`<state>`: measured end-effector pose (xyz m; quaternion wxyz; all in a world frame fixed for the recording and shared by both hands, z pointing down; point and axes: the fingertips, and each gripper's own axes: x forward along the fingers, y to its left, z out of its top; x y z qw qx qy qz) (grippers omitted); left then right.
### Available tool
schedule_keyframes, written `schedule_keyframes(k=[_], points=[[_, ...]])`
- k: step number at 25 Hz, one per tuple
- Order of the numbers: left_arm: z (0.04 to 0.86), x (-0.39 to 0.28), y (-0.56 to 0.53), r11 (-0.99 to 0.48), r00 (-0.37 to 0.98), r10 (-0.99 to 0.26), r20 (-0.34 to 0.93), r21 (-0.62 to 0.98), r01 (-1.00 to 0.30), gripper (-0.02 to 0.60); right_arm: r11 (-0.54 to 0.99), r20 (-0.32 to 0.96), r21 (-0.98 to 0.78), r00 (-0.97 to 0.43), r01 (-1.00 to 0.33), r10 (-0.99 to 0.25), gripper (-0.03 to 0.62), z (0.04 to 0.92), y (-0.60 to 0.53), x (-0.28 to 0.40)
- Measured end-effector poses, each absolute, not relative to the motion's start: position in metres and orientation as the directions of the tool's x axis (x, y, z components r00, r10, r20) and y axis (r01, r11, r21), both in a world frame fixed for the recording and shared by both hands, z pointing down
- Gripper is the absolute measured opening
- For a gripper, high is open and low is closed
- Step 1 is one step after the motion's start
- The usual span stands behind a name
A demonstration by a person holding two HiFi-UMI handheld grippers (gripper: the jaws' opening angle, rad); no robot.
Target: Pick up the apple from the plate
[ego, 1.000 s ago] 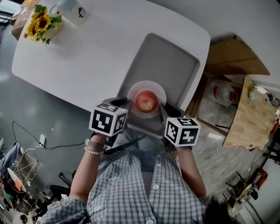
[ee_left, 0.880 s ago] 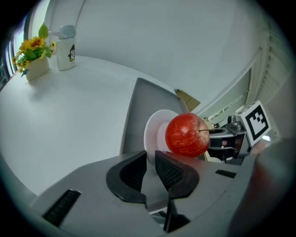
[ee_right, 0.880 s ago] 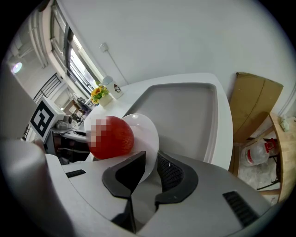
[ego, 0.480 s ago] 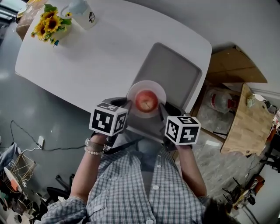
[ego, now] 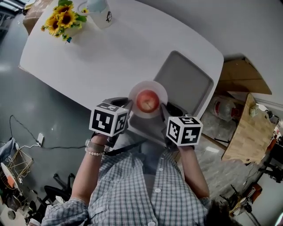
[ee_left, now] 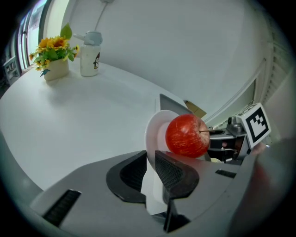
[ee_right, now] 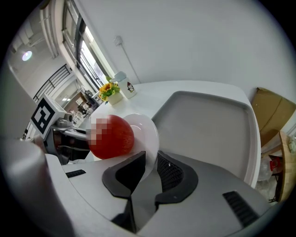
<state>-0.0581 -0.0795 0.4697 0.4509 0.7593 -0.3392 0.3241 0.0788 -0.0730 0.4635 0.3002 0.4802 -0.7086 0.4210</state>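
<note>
A red apple lies on a white plate, which is held in the air over the near left corner of a grey tray. My left gripper is shut on the plate's left rim, and my right gripper is shut on its right rim. In the left gripper view the plate stands on edge between the jaws of the left gripper, the apple just beyond them. The right gripper view shows the right gripper pinching the plate beside the apple.
The tray lies at the right end of a white table. A pot of sunflowers and a white bottle stand at the table's far left. A cardboard box and a wooden board lie on the floor to the right.
The plate with the apple, held by both grippers, has shifted from over the tray's near part towards its near left corner. Both grips are unchanged.
</note>
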Motion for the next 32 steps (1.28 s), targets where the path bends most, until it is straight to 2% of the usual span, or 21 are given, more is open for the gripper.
schedule_keyframes(k=[20, 32], points=[[0.488, -0.16, -0.1, -0.273, 0.513, -0.253, 0.82, 0.448, -0.851, 0.059, 0.316, 0.853, -0.299, -0.401, -0.9, -0.334, 0.087, 0.484, -0.1, -0.023], [0.507, -0.185, -0.106, -0.25, 0.502, -0.227, 0.834, 0.449, -0.858, 0.052, 0.42, 0.902, -0.213, -0.343, -0.882, -0.263, 0.087, 0.504, -0.112, -0.047]])
